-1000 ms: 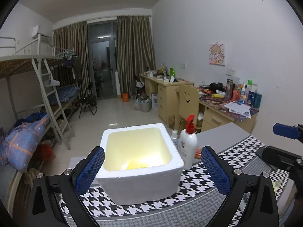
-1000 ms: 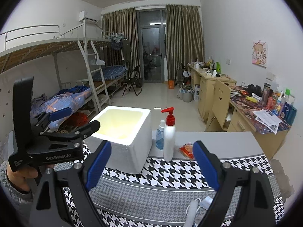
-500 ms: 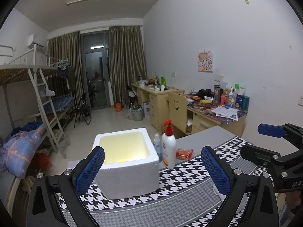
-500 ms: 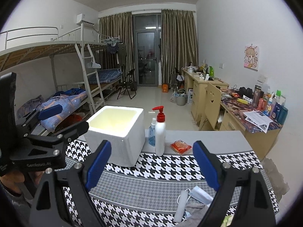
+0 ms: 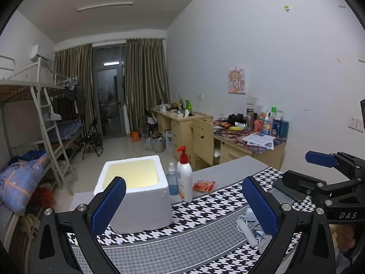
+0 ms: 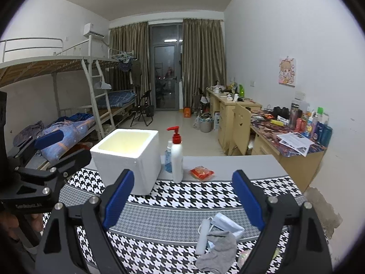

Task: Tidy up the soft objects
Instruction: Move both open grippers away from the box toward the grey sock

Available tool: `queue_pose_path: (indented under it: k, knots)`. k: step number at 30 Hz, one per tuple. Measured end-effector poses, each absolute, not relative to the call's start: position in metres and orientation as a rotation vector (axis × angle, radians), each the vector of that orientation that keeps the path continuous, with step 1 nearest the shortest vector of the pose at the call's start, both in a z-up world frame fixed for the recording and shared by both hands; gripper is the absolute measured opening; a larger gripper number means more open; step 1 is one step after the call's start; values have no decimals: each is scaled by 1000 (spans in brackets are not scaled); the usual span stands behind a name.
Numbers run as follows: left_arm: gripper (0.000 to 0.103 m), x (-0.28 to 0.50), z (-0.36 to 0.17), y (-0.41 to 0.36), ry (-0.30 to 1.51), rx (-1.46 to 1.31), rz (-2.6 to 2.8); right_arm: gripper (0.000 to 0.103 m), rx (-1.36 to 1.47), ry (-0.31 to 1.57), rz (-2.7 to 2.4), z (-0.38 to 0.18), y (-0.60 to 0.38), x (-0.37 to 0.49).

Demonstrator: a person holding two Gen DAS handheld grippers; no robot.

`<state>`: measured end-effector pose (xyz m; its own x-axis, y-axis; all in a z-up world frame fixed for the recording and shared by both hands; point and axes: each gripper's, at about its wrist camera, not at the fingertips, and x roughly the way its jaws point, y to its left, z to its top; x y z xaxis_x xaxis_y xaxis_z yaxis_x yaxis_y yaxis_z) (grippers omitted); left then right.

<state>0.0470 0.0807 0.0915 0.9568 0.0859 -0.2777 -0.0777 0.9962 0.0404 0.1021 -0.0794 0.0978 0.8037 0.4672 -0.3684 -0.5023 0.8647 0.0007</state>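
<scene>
The grey sock is lying crumpled on the houndstooth cloth at the near right of the table, low between the spread blue pads of the right gripper and touching neither. Just behind it, a white roll and a pale face mask are lying against it (the three making one small heap). In the left wrist view the same heap is showing by the right-hand pad, with the roll plain and the rest partly hidden.

Both tongs are standing wide apart and gripping nothing; the left gripper is hovering over the cloth with the white foam box framed behind its left pad. The box is sitting open-topped at the far left of the cloth, well apart from the sock. Beside it a white pump bottle with a red top is standing upright, a small blue spray bottle just behind it, and a red packet is lying on the bare grey tabletop.
</scene>
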Motion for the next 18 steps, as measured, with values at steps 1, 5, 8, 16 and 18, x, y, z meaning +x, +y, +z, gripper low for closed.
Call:
queue_pose_path:
  k: [1, 5, 8, 16, 18]
  knots:
    - [102, 45, 90, 78, 277, 31, 85, 91, -95, 368, 515, 97, -82, 101]
    - [102, 41, 81, 68, 278, 30, 61, 91, -89, 361, 482, 91, -90, 96]
    - [102, 38, 76, 62, 279, 34, 42, 91, -89, 348, 458, 86, -95, 92]
    - [102, 22, 64, 55, 264, 16, 45, 91, -72, 355, 441, 75, -111, 85]
    - [102, 19, 62, 52, 259, 16, 44, 91, -63, 356, 437, 72, -115, 82]
